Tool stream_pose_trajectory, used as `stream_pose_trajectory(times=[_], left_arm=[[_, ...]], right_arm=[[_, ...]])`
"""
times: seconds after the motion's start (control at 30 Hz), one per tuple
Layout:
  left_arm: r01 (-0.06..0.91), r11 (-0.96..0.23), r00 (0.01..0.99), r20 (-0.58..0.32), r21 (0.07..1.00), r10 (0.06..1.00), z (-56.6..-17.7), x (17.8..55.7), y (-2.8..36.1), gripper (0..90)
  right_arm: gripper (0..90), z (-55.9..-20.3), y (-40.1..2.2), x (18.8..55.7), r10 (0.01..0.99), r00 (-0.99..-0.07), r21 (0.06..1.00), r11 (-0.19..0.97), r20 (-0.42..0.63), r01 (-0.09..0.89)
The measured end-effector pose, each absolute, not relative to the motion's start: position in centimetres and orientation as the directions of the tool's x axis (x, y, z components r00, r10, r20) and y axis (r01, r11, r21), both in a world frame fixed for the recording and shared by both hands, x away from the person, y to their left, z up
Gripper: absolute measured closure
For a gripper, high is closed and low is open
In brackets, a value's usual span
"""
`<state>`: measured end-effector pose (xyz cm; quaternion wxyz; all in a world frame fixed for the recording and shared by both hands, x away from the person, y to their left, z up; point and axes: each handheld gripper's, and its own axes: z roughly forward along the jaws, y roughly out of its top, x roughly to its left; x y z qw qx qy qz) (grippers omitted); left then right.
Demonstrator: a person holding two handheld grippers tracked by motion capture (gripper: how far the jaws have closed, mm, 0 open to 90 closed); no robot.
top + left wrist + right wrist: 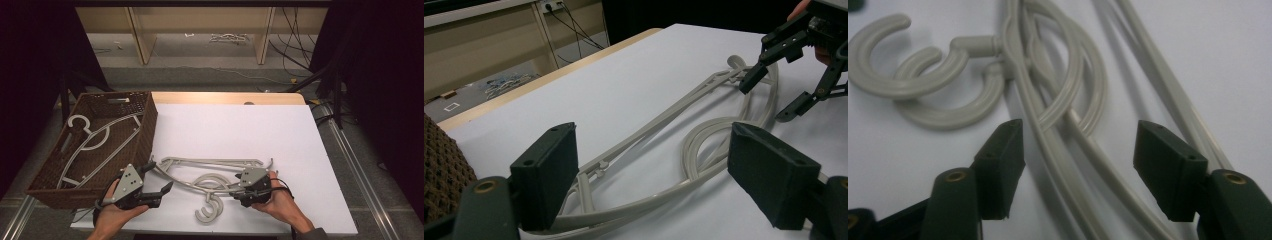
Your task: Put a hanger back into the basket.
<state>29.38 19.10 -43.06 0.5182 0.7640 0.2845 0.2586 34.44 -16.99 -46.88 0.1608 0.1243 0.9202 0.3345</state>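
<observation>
Both hands work near the table's front edge, where grey hangers lie tangled. Left gripper stands wide open beside their left end; right gripper, jaws apart, straddles their arms without pressing, beside the hooks.

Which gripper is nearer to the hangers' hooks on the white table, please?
Right. The right gripper sits just beside the hooks, jaws astride the hanger arms; the left gripper is farther off, at the hangers' other end.
</observation>
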Motion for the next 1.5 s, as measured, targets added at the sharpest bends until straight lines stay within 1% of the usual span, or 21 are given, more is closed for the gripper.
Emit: stream_pose_trajectory(times=[0.03,0.07,0.13,0.2,0.23,0.43,0.47,0.73,0.83,0.9,1.0,1.03,1.07,1.13,1.17,1.2,1.23,1.27,1.37,1.43,1.5], left_arm=[[0.147,-0.307,0.708,0.117,0.940,0.696,-43.0,29.5,19.1,20.5],[0.145,-0.310,0.709,0.120,0.940,0.695,-43.0,29.6,19.1,20.7],[0.146,-0.309,0.709,0.118,0.940,0.695,-43.1,29.6,19.1,20.9],[0.146,-0.304,0.712,0.114,0.941,0.693,-43.1,29.6,19.1,21.0],[0.147,-0.306,0.711,0.114,0.941,0.694,-43.1,29.6,19.1,21.0],[0.148,-0.319,0.713,0.122,0.936,0.690,-43.1,29.6,19.0,21.3],[0.147,-0.320,0.716,0.123,0.936,0.688,-43.2,29.6,19.0,21.6],[0.156,-0.365,0.737,0.138,0.918,0.662,-43.5,29.5,18.4,22.2],[0.148,-0.412,0.749,0.170,0.899,0.641,-43.8,29.5,17.9,22.9],[0.150,-0.449,0.754,0.192,0.881,0.628,-44.1,29.4,17.4,23.2],[0.117,-0.511,0.774,0.243,0.852,0.584,-44.3,29.7,16.8,25.0],[0.019,-0.591,0.697,0.414,0.806,0.586,-43.8,30.3,17.0,25.9],[0.021,-0.600,0.705,0.413,0.800,0.576,-43.8,30.4,16.7,27.2],[0.020,-0.614,0.704,0.425,0.789,0.569,-44.0,30.8,16.2,28.1],[0.017,-0.627,0.709,0.433,0.779,0.557,-44.2,31.0,15.8,28.7],[0.015,-0.658,0.711,0.455,0.752,0.536,-44.3,31.2,15.6,30.9],[0.011,-0.653,0.727,0.442,0.757,0.526,-44.7,31.4,15.1,32.2],[0.012,-0.672,0.715,0.463,0.741,0.524,-44.7,31.7,15.0,31.9],[0.008,-0.662,0.695,0.472,0.750,0.542,-45.0,32.5,14.5,33.9],[0.007,-0.681,0.703,0.481,0.732,0.524,-45.2,32.8,14.2,34.2],[0.008,-0.695,0.664,0.516,0.719,0.541,-45.3,33.2,14.2,34.6]], right_arm=[[44.5,-46.9,-16.8,34.3,0.322,-0.921,0.648,0.754,-0.217,0.111],[46.7,-47.0,-16.7,34.3,0.301,-0.926,0.640,0.763,-0.230,0.089],[51.1,-47.0,-16.5,34.1,0.280,-0.934,0.626,0.775,-0.222,0.084],[53.3,-47.2,-16.3,34.1,0.254,-0.941,0.608,0.791,-0.225,0.068],[54.6,-47.2,-16.2,34.0,0.258,-0.941,0.594,0.800,-0.218,0.081],[63.2,-47.7,-15.9,34.7,0.226,-0.955,0.573,0.816,-0.190,0.079],[66.5,-47.7,-15.9,34.9,0.223,-0.959,0.572,0.816,-0.175,0.086],[74.6,-47.6,-15.8,35.6,0.186,-0.975,0.563,0.821,-0.118,0.089],[77.0,-47.6,-15.7,35.5,0.152,-0.979,0.553,0.832,-0.137,0.052],[79.5,-47.4,-15.4,35.2,0.106,-0.978,0.530,0.848,-0.181,-0.006],[81.5,-47.0,-15.0,34.8,0.036,-0.973,0.505,0.859,-0.230,-0.088],[81.5,-46.8,-15.0,34.5,0.041,-0.970,0.505,0.858,-0.239,-0.088],[81.6,-46.5,-14.9,34.6,0.011,-0.965,0.501,0.856,-0.262,-0.126],[81.6,-46.2,-15.0,34.5,0.003,-0.961,0.500,0.854,-0.277,-0.142],[81.7,-46.0,-15.1,34.4,0.016,-0.955,0.503,0.853,-0.297,-0.142],[81.7,-45.7,-15.3,34.4,0.022,-0.953,0.507,0.850,-0.303,-0.142],[81.8,-45.5,-15.4,34.4,0.012,-0.951,0.514,0.843,-0.309,-0.157],[81.8,-45.4,-15.5,34.3,0.024,-0.952,0.525,0.838,-0.306,-0.147],[81.9,-44.8,-15.8,34.4,0.031,-0.949,0.540,0.828,-0.314,-0.152],[81.9,-44.5,-16.0,34.3,0.036,-0.946,0.546,0.823,-0.321,-0.154],[82.0,-44.3,-16.2,34.3,0.027,-0.949,0.546,0.823,-0.315,-0.158]])
